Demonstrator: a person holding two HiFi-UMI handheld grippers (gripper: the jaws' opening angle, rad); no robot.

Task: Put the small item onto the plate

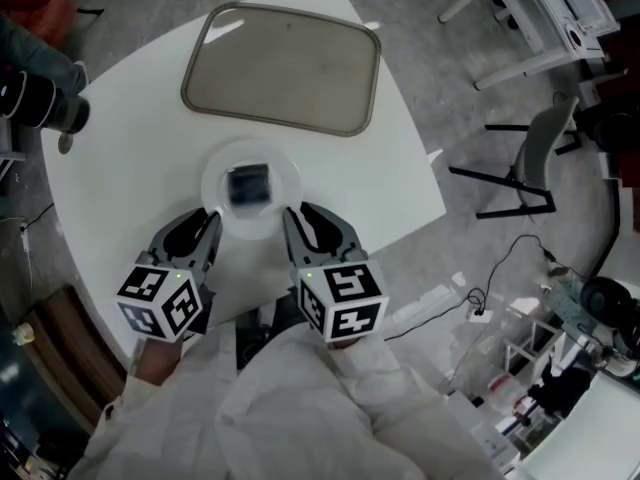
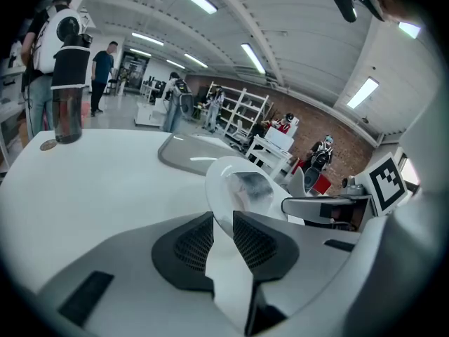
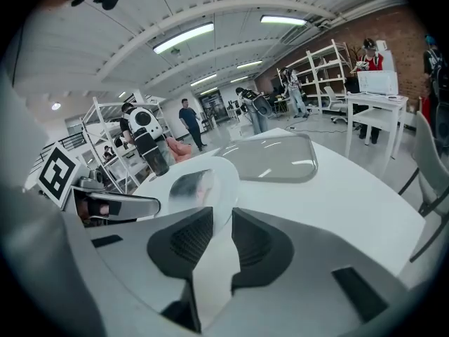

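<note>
A white plate sits on the round white table just in front of me, and a small dark square item lies blurred at its middle. My left gripper is at the plate's near left rim and my right gripper at its near right rim. In the left gripper view the plate's rim runs down between the pads of the left gripper, which close on it. The right gripper likewise has the plate rim pinched between its pads. The item shows as a grey smudge.
A grey rectangular tray lies at the table's far side beyond the plate. A dark bottle with a small disc beside it stands at the far left edge. Chairs and cables crowd the floor to the right.
</note>
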